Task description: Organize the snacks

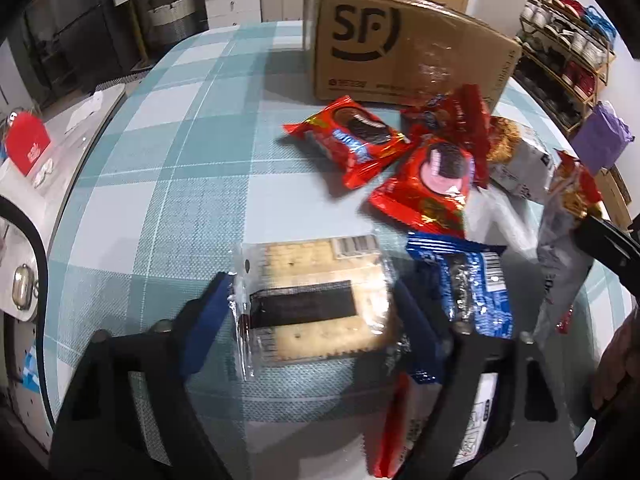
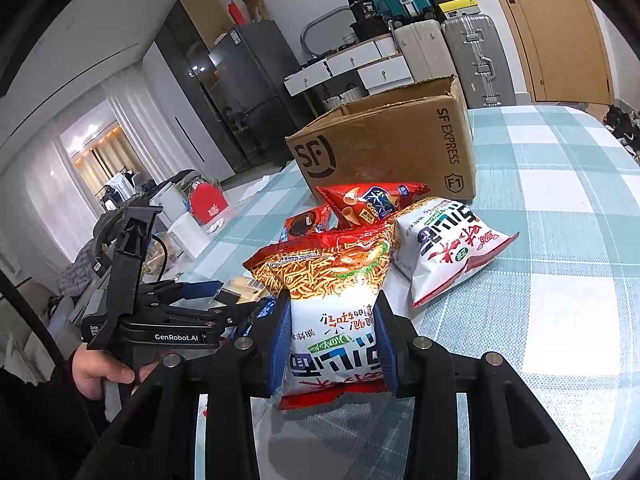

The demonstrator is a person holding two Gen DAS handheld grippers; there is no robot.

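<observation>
Left claw [image 1: 312, 304] straddles a clear-wrapped cracker pack [image 1: 316, 300] lying flat on the checked tabletop [image 1: 160, 184]. Its blue pads [image 1: 212, 312] sit at the wrapper's two short ends, but blur hides whether they press it, so a grip cannot be told. The pack's long axis runs from pad to pad; it shows pale square crackers, a black label band and a barcode near its far edge. Right claw [image 2: 332, 340] is clenched on a noodle snack bag [image 2: 332, 300], held upright with its orange noodle print on top and its long axis running away from the camera.

Only the left wrist view shows the crackers in full, a blue cookie packet [image 1: 476, 284] just beside them and two red cookie packets [image 1: 352, 140] nearer the cardboard box [image 1: 400, 48]. Only the right wrist view shows the box's open top, a second white bag [image 2: 444, 240] lying tilted beside it, and a hand [image 2: 96, 372] on the left claw's handle.
</observation>
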